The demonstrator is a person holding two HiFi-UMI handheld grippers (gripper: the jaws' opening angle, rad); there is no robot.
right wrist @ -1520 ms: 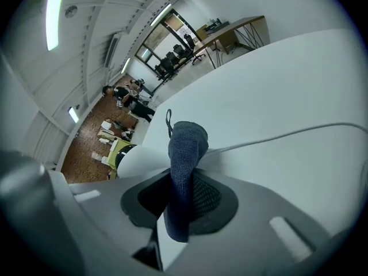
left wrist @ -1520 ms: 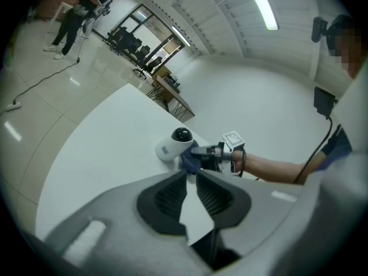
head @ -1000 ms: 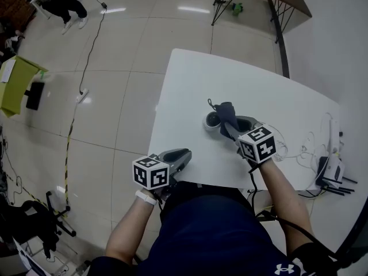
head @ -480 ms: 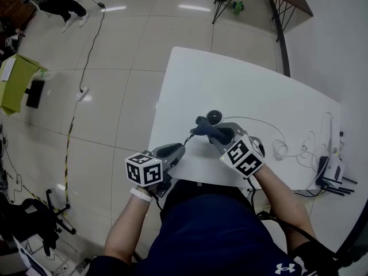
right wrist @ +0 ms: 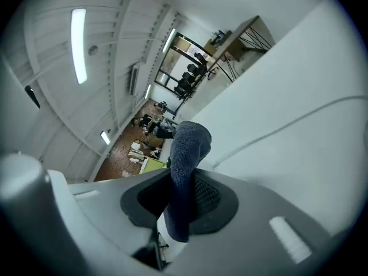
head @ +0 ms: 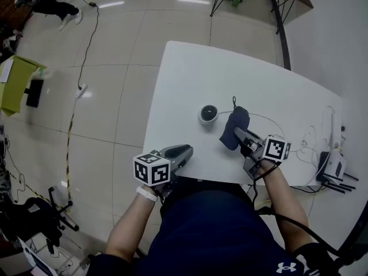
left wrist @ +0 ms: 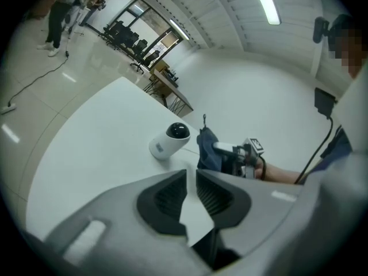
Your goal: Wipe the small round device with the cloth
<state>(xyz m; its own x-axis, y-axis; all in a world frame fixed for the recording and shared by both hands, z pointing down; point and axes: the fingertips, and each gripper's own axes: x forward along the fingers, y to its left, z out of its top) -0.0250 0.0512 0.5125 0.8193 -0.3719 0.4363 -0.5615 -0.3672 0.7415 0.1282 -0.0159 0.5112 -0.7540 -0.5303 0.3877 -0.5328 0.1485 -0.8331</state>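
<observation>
Entry: my right gripper [head: 241, 135], clamped on cloth [head: 236, 125]; small round device [head: 209, 114] just left of cloth, apart.

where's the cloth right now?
Head view, right of centre over the white table: the cloth is clamped in the right gripper, just right of the small round device.

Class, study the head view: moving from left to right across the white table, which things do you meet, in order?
left gripper → small round device → cloth, clamped in the right gripper → white box at the far right.
</observation>
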